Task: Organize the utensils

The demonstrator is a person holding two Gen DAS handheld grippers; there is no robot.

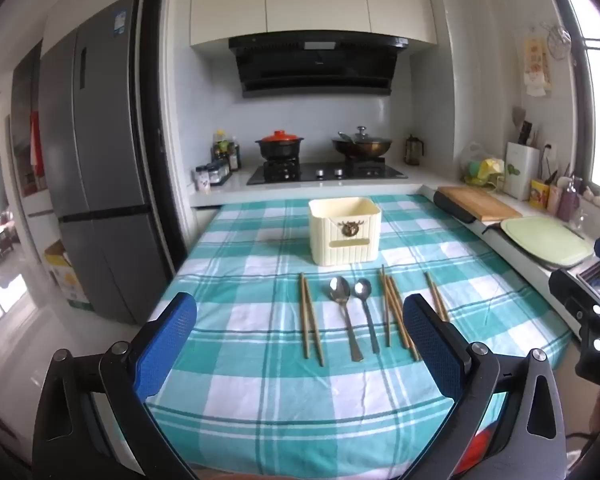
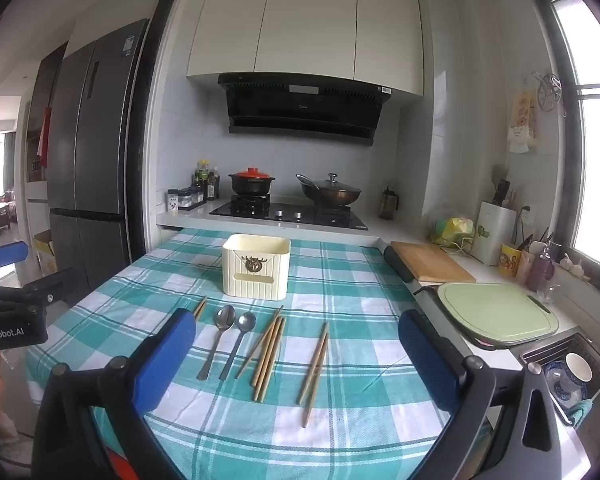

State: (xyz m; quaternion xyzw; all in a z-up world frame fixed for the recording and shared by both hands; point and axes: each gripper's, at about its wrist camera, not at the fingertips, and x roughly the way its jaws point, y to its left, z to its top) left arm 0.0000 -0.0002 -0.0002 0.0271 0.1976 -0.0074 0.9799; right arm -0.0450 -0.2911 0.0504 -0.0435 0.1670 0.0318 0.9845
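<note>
Nearby: cutting board (image 2: 496, 312), wooden board (image 2: 430, 266) beside tablecloth (image 2: 340, 280).

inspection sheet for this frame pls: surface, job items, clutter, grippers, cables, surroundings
Surface: teal-and-white checked tablecloth, flat.
Job's things: cream ribbed plastic utensil holder upright; two steel spoons side by side and wooden chopsticks in three groups lie in front of it.
Clutter: nothing seen on the cloth.
Grippers: left hand-held gripper and right hand-held gripper open, holding nothing.
Cables: nothing seen.
Surroundings: black gas hob with pots behind, grey fridge at left, pale green cutting board at right.
</note>
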